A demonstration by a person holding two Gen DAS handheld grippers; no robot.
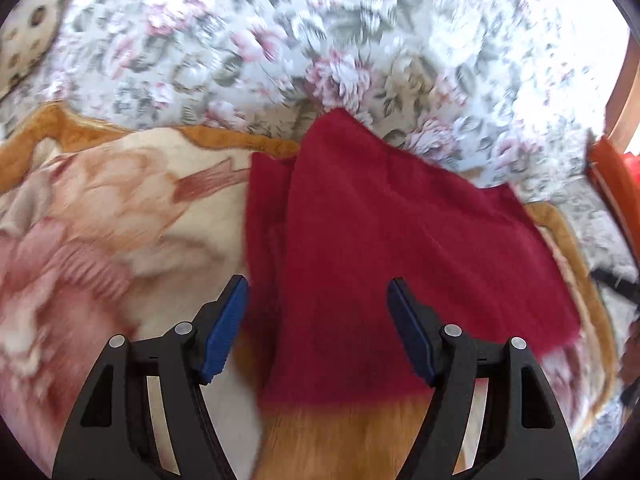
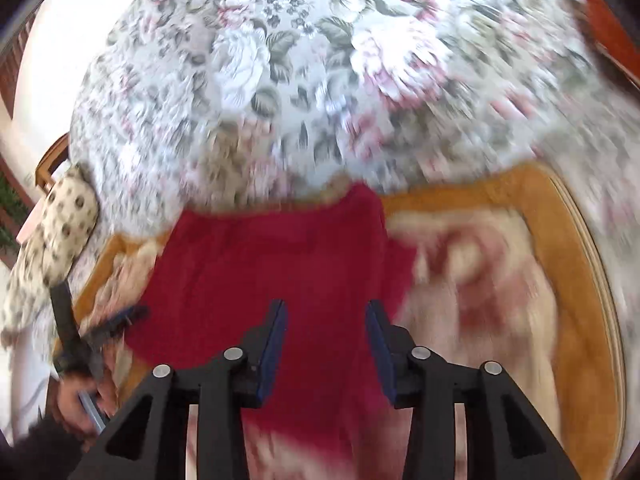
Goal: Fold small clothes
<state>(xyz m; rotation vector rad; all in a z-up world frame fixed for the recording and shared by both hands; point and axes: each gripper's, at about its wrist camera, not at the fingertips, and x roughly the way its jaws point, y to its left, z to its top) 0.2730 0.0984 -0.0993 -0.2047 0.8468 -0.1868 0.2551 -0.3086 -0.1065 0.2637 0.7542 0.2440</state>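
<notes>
— Crimson knit, that's the red garment [image 1: 400, 240]; where does it lie?

— Flat on the cream-and-pink blanket [image 1: 100, 220] with the ochre border, which is spread over the floral bedspread [image 1: 320, 40]. In the left wrist view one pointed corner aims up toward the bedspread, and the long axis runs from that corner down toward the camera. A second layer shows along its left edge, so it looks folded over.

— And the left gripper [image 1: 318, 292]?

— Jaws wide apart above the cloth, blue pads touching nothing.

— The right gripper [image 2: 326, 312]?

— Its jaws stand parted too, nothing pinched; the garment [image 2: 260, 272] lies under them, blurred.

— Anything else?

— From the right wrist view, the left gripper [image 2: 120, 320] appears at the garment's left edge, with the hand [image 2: 80, 400] holding it. A spotted cushion [image 2: 52, 240] sits beyond.
</notes>
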